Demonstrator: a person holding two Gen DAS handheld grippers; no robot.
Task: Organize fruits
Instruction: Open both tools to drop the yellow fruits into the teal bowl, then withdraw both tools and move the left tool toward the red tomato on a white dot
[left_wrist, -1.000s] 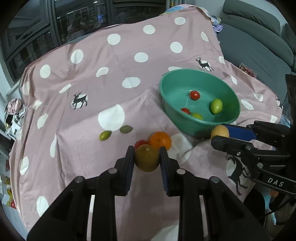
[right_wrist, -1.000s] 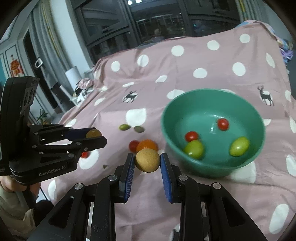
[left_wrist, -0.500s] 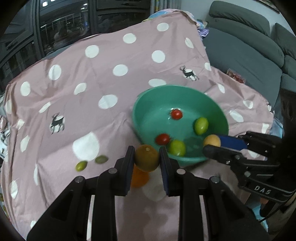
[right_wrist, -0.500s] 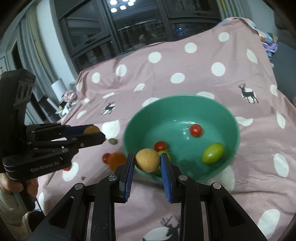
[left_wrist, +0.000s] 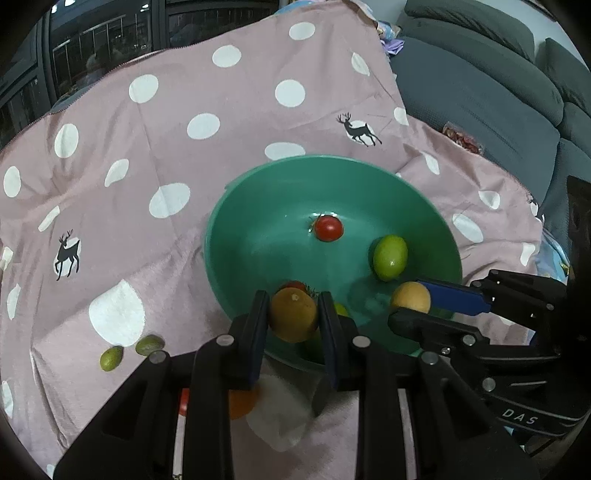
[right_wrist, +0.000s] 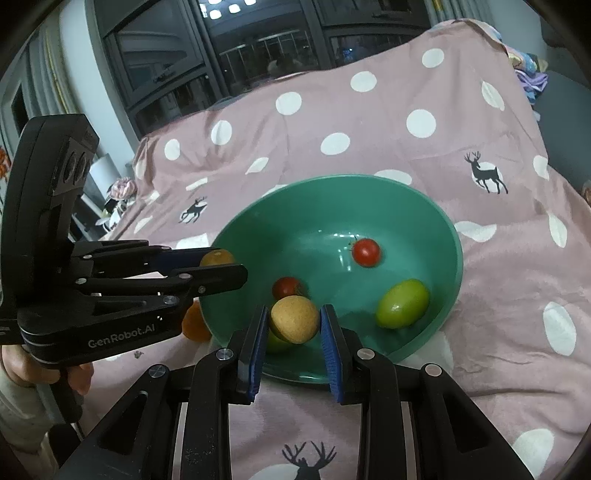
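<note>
A green bowl (left_wrist: 258, 206) (right_wrist: 436, 210) sits on the pink spotted cloth and holds two red tomatoes (left_wrist: 328, 228) (right_wrist: 365, 251) and green fruits (left_wrist: 389, 257) (right_wrist: 402, 303). My left gripper (left_wrist: 293, 314) (right_wrist: 221, 264) is shut on a brownish-yellow round fruit (left_wrist: 293, 314), held over the bowl's near rim. At the bowl's near edge my right gripper (right_wrist: 294, 320) (left_wrist: 412, 302) is shut on a tan round fruit (right_wrist: 294, 319) (left_wrist: 410, 301).
On the cloth left of the bowl lie two small green fruits (left_wrist: 127, 350). An orange (right_wrist: 195, 325) (left_wrist: 242, 402) rests beside the bowl, partly hidden by gripper bodies. A grey sofa (left_wrist: 480, 92) stands at the right. A hand (right_wrist: 44, 369) grips the left tool.
Both grippers have moved with their fruits from the cloth in front of the bowl to above its near rim. The orange now lies under the left gripper's body.
</note>
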